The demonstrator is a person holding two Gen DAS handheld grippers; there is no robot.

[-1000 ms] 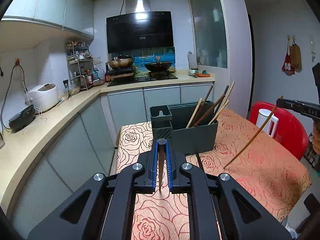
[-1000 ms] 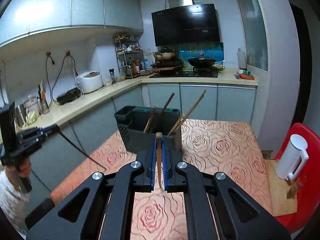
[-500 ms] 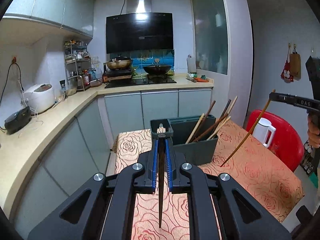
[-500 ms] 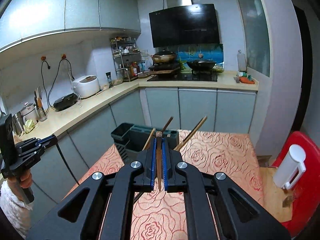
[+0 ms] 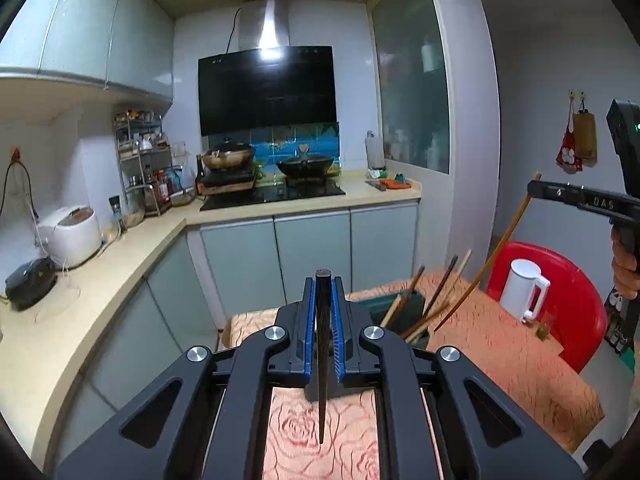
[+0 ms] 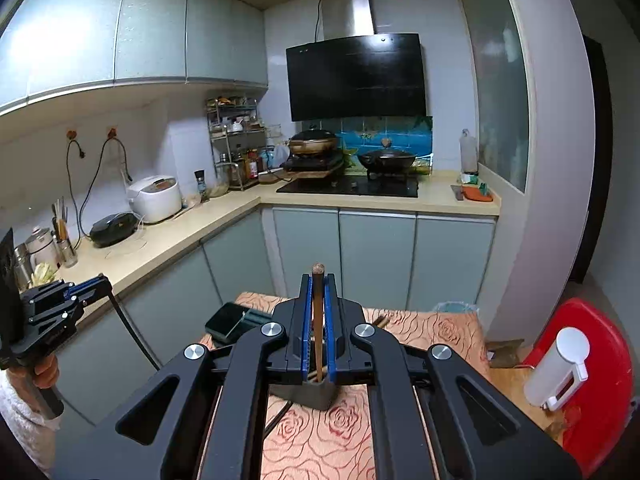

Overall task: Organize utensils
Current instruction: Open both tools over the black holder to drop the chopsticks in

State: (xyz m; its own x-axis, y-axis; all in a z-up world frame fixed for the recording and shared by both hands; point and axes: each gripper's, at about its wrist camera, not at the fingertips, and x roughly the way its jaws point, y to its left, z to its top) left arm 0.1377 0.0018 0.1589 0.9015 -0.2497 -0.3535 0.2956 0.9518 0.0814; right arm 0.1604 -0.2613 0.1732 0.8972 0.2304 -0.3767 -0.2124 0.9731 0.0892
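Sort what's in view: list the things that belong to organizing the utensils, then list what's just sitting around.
Part of the job:
- dark chopstick in left gripper
- brown chopstick in right gripper
- holder with chopsticks

Just lying about:
- white jug
- red chair
- rice cooker
- pans

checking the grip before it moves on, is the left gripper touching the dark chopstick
Touching. The left wrist view shows the left gripper with its blue pads pressed against both sides of the dark chopstick, which hangs clear above the table.
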